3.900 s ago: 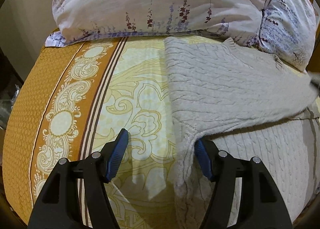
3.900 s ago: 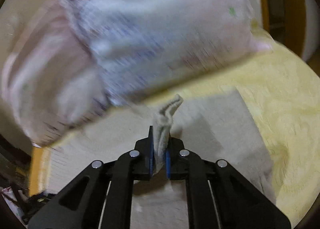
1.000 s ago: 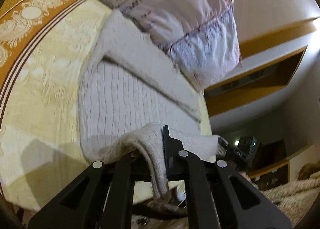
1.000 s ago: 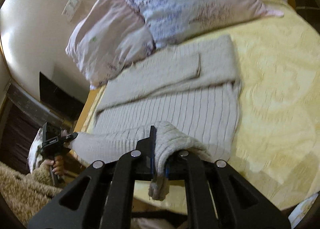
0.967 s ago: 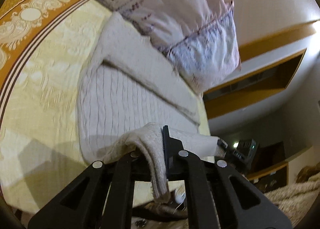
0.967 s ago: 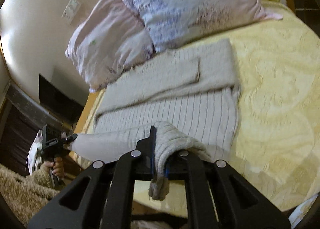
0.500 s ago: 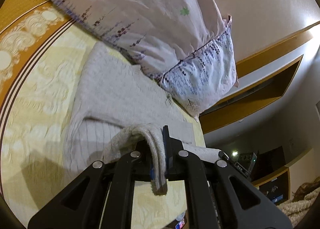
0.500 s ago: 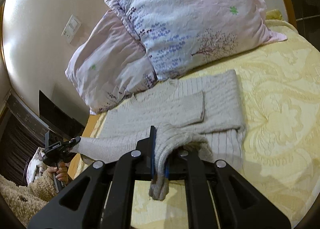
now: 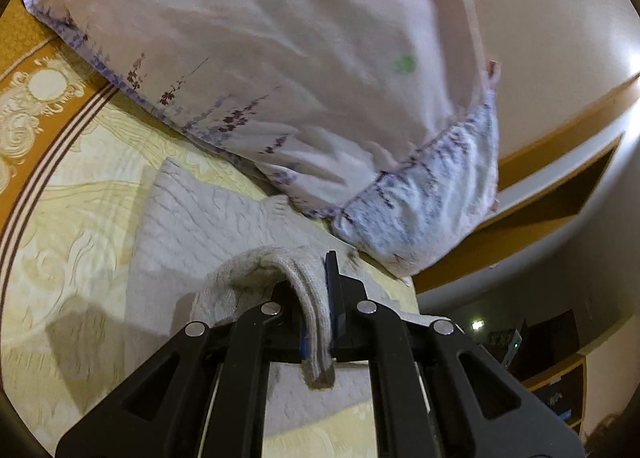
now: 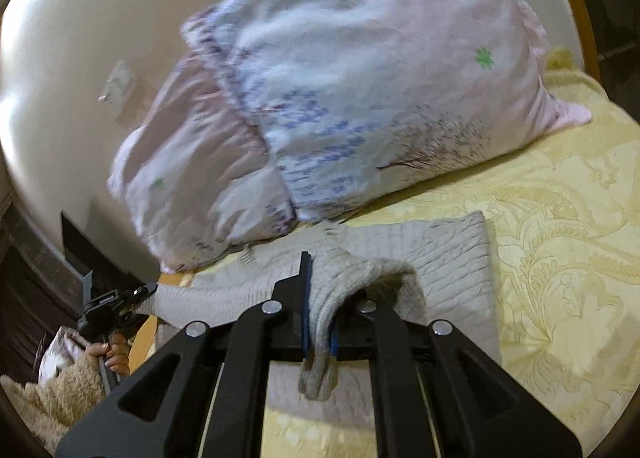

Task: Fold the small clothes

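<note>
Yellow patterned bedspread (image 10: pixel 560 242) carries the pale grey cable-knit sweater (image 10: pixel 448 254), pillows at twelve o'clock. Left gripper (image 9: pixel 320 298) and right gripper (image 10: pixel 318 298) each clench a hem corner. Soft, limp and light, I'd judge; pinch thick hem corners.

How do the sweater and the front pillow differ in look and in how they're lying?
The sweater is plain grey ribbed knit; the pillow is smooth pale cloth printed with purple flowers. The sweater lies flat on the bedspread, one edge lifted; the pillow sits plump and propped up behind it. Both rest on the bed.
</note>
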`<state>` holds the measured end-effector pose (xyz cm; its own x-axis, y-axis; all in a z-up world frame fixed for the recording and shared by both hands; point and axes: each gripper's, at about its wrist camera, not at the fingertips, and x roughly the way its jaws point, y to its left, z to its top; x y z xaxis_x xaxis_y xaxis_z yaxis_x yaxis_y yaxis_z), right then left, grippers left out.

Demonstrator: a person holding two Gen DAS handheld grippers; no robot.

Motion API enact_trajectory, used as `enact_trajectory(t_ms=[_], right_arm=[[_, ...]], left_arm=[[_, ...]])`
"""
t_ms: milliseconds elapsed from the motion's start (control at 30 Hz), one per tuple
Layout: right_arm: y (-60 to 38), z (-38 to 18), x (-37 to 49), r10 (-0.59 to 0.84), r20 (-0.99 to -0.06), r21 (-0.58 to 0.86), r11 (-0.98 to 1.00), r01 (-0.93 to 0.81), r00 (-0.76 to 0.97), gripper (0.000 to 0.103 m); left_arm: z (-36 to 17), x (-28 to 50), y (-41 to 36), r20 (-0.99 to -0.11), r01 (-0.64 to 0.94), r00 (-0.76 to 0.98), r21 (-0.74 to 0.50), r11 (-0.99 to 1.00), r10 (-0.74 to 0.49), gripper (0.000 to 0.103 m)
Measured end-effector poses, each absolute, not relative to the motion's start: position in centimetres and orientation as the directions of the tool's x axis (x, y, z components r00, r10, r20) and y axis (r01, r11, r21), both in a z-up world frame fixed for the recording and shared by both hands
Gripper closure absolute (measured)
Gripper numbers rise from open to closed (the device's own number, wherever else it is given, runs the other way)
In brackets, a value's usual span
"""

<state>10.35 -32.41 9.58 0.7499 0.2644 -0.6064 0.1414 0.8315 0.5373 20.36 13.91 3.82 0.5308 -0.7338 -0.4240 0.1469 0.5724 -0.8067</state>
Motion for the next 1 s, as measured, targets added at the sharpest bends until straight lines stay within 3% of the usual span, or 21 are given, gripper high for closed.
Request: enact_trajectory(t_ms=[800,867,933,967,1000], right_arm=[[-34.6,3.3,16.9,0.216,-0.721,0.555,0.749,0.362,0.659,0.096],[-34.7,2.7,17.5,0.218,-0.744,0.553,0.731,0.400,0.631,0.089],[-35.0,2.7,17.7,0.204,-0.748,0.556,0.713,0.428,0.632,0.069],[-35.1,3.0,17.6,0.185,-0.745,0.552,0.711,0.436,0.641,0.052],[-35.3,3.5,17.4,0.172,-0.731,0.557,0.710,0.432,0.660,0.048]], left_arm=[[-2.4,25.6,13.5,-0.478,-0.087,0.534,-0.852,0.517,-0.698,0.097],[-2.4,25.9,13.2,-0.501,-0.096,0.522,-0.838,0.537,-0.690,0.096],[-2.2,26.2,12.7,-0.530,-0.103,0.505,-0.821,0.562,-0.681,0.095],[-2.1,26.3,12.6,-0.539,-0.108,0.496,-0.816,0.568,-0.681,0.085],[-1.9,26.4,12.6,-0.536,-0.107,0.493,-0.819,0.564,-0.685,0.076]])
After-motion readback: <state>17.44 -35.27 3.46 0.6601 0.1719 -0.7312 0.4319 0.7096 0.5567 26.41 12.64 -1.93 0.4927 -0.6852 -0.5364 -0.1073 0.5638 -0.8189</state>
